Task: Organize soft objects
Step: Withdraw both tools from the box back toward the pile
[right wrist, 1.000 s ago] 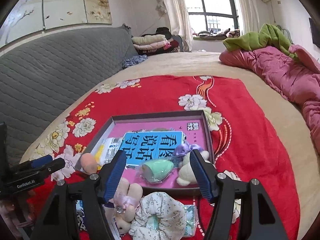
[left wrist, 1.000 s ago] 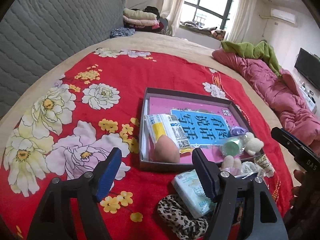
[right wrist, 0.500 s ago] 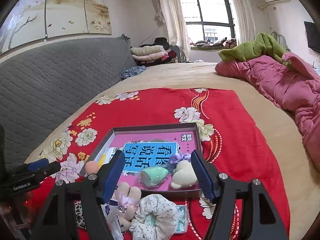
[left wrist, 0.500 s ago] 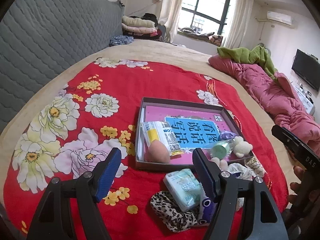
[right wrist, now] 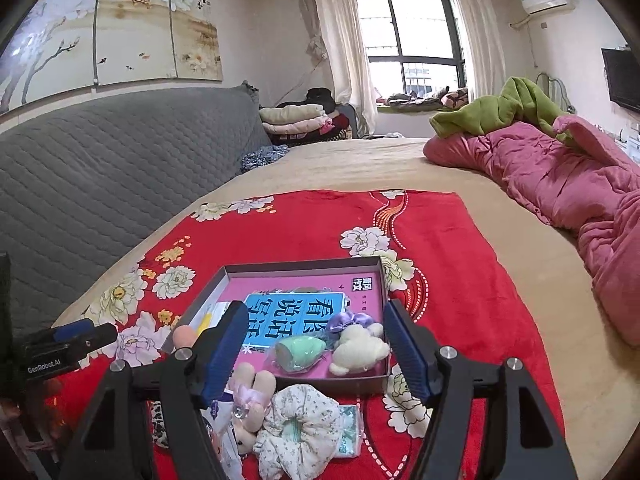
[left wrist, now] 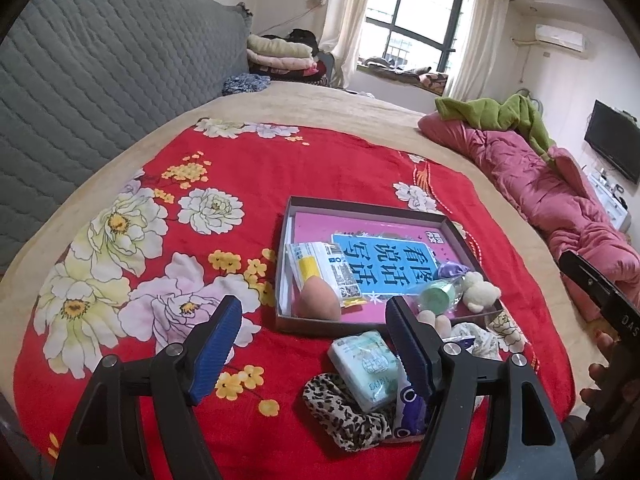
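Left gripper point(left wrist: 310, 344) wide open, empty. Right gripper point(right wrist: 312, 350) wide open, empty. Floral scrunchie point(right wrist: 298, 428) on bed, just near side of box point(right wrist: 304, 265): light, soft, compressible; pinch gathered fabric ring. Tissue pack point(left wrist: 366, 362) beside it, slippery wrapper.

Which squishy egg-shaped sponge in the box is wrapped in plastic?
The mint-green sponge, beside the cream plush bear at the box's near right corner, is in a clear wrapper. The peach sponge at the near left corner is bare.
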`<state>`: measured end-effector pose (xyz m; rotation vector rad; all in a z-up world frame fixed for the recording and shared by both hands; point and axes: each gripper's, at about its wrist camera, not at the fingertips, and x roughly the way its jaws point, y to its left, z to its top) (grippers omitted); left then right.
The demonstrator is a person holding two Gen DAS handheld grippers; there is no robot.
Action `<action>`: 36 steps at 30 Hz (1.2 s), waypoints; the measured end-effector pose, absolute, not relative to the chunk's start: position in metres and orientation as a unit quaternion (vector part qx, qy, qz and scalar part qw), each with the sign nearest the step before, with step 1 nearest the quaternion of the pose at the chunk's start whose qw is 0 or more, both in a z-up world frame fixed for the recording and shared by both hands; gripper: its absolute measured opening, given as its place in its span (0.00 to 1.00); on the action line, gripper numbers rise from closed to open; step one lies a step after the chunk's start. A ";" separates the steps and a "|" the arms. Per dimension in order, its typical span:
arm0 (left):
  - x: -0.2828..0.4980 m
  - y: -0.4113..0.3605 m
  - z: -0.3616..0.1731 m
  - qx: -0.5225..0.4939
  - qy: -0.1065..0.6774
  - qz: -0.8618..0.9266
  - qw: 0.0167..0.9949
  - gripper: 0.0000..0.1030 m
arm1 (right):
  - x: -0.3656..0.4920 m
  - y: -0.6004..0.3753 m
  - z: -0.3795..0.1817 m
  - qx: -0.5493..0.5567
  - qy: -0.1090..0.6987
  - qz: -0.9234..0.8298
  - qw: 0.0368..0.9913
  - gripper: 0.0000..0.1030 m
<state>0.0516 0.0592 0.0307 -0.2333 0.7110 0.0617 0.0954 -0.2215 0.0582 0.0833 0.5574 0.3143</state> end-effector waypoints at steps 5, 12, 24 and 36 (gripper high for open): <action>0.048 0.058 0.032 -0.112 0.349 0.028 0.930 0.74 | 0.091 -0.223 0.059 0.040 0.274 0.157 0.948 0.67; 0.044 0.054 0.035 -0.108 0.349 0.024 0.931 0.74 | 0.085 -0.222 0.060 0.038 0.274 0.161 0.948 0.67; 0.034 0.049 0.028 -0.104 0.364 0.018 0.926 0.74 | 0.073 -0.223 0.053 0.030 0.289 0.169 0.942 0.67; 0.023 0.035 0.006 -0.086 0.399 0.003 0.913 0.74 | 0.060 -0.218 0.037 0.021 0.314 0.183 0.931 0.67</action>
